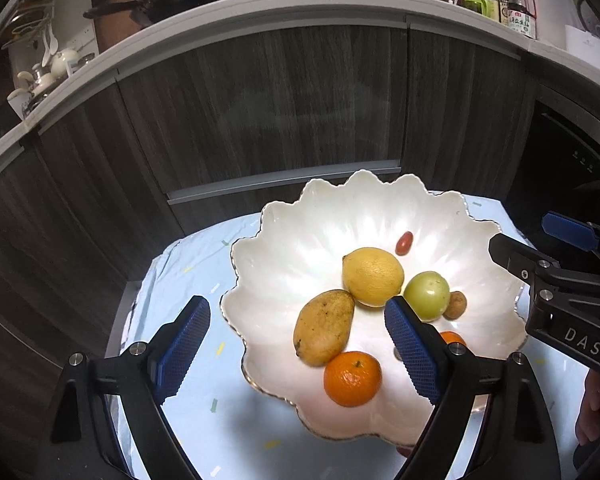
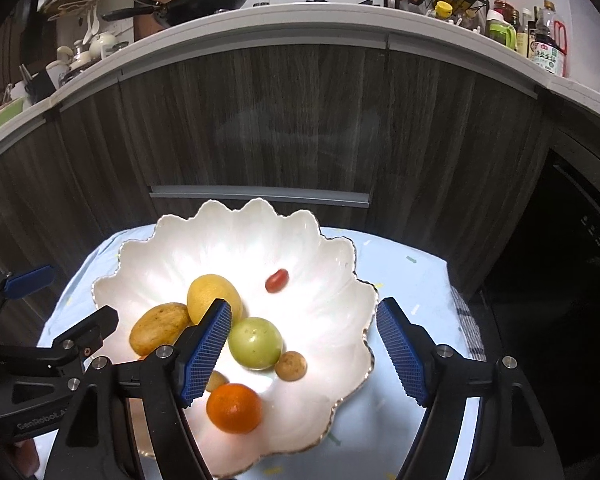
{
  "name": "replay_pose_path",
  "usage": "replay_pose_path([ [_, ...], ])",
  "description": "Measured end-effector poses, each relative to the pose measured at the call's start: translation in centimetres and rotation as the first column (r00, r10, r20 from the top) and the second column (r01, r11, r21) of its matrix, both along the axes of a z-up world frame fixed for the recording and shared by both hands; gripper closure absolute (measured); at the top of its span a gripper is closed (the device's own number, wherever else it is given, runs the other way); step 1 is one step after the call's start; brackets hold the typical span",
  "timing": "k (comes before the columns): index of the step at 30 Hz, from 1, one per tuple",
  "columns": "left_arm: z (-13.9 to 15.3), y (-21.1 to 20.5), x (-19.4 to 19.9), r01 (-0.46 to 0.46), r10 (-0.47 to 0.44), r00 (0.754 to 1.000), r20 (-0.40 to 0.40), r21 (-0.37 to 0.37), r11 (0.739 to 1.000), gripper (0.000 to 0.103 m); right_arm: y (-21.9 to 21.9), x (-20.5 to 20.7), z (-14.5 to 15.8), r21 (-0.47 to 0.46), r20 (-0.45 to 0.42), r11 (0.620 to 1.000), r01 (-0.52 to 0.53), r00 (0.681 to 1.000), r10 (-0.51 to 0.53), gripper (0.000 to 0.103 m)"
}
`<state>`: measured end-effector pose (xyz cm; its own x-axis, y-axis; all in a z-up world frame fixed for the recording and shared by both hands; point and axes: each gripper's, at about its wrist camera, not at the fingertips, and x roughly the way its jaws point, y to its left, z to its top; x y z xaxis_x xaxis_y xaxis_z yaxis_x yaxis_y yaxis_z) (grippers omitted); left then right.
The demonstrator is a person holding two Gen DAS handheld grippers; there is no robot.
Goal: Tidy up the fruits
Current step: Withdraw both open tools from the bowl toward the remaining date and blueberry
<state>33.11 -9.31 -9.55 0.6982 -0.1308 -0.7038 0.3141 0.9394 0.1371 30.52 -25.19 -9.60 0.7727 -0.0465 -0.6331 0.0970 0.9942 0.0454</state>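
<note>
A white scalloped bowl (image 1: 268, 216) (image 2: 332, 248) holds a lemon (image 1: 373, 276) (image 2: 208, 296), a mango (image 1: 324, 332) (image 2: 160, 328), a green round fruit (image 1: 427, 294) (image 2: 255, 342), a small brown fruit (image 1: 456, 305) (image 2: 291, 365), a cherry tomato (image 1: 404, 243) (image 2: 277, 280) and an orange (image 1: 353, 378) (image 2: 234, 408). A second orange (image 1: 452, 338) is half hidden behind a finger. My left gripper (image 1: 296, 308) (image 2: 66, 298) hangs open above the bowl's left side. My right gripper (image 2: 303, 306) (image 1: 528, 236) hangs open above its right side. Neither holds anything.
The bowl sits on a small table under a pale blue cloth (image 1: 188, 360) (image 2: 412, 280). Dark wood cabinet doors (image 1: 260, 120) stand close behind it, a dark appliance (image 2: 572, 260) to the right. The counter above carries a wok and bottles. A hand (image 1: 596, 412) shows at the right edge.
</note>
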Motion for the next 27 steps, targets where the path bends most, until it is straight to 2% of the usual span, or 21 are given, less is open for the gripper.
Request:
replay_pose_path([
  [12,1.8,-0.2,-3.4,0.021,-0.02,0.999,0.031,-0.007,1.0,0.014,-0.4,-3.3,1.4,-0.003,0.033,1.0,0.0,0.999,0.0,0.027],
  [27,2.3,-0.1,-6.7,0.032,-0.031,0.999,0.033,-0.01,0.999,0.014,-0.4,-6.1,1.2,0.002,0.027,1.0,-0.001,1.0,0.001,0.027],
])
